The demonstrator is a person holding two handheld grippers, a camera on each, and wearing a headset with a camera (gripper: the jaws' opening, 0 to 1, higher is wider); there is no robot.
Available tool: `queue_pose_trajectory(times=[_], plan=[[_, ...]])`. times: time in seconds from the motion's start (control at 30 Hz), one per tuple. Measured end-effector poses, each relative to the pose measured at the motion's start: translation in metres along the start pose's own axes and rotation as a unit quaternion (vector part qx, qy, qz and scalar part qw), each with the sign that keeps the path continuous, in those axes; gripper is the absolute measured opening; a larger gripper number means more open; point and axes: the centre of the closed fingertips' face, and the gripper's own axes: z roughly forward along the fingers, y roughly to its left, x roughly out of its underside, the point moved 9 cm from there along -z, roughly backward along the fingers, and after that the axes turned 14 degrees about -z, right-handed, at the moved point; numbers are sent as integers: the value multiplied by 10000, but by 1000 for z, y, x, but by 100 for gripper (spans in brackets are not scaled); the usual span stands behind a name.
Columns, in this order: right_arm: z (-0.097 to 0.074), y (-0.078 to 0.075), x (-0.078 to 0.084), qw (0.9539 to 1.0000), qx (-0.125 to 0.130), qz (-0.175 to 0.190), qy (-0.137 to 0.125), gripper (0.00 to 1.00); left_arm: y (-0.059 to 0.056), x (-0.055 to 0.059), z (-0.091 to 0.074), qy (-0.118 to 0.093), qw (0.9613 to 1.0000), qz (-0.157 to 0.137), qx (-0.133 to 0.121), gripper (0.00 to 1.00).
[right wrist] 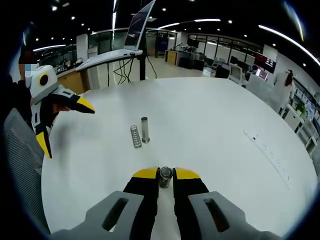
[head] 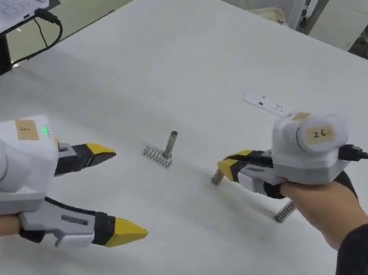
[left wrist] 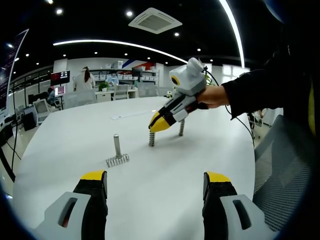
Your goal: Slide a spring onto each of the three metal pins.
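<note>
My left tongs [left wrist: 155, 177], grey plastic with black arms and yellow wedge tips, are spread wide over the near edge of the smooth white matte counter [head: 204, 56], with nothing between them. Well ahead of them, toward the counter's middle, a bare grey cylindrical metal pin [head: 170, 144] stands upright. A loose steel coil spring [head: 157, 155] lies on its side just beside the pin's base. My right tongs [right wrist: 166, 174] are drawn together on the top of an upright coil spring [head: 218, 176], which shows between the yellow tips in the right gripper view. It stands to the right of the bare pin. A second upright coil spring [head: 285, 211] stands further right and nearer me, close under the right tongs' body.
</note>
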Motion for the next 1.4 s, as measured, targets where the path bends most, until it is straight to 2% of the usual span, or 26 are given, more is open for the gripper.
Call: queue_pose_trajectory(times=[0.53,0.77,0.9,1.1,1.4], plan=[[1,3,5,9999,-74,-14,79,9,0,0,-1,-9,10000,-6,-9,75],[-1,3,8,9999,-70,-14,119,12,0,0,-1,-1,10000,-8,-3,75],[-5,-2,8,9999,14,3,106,17,-1,-1,-1,-11,10000,5,11,75],[-12,-4,-1,9999,114,-27,-19,18,-2,-1,-1,-5,10000,10,22,75],[-20,-4,-24,9993,187,-162,-277,20,-2,-3,-1,-11,10000,19,19,75]])
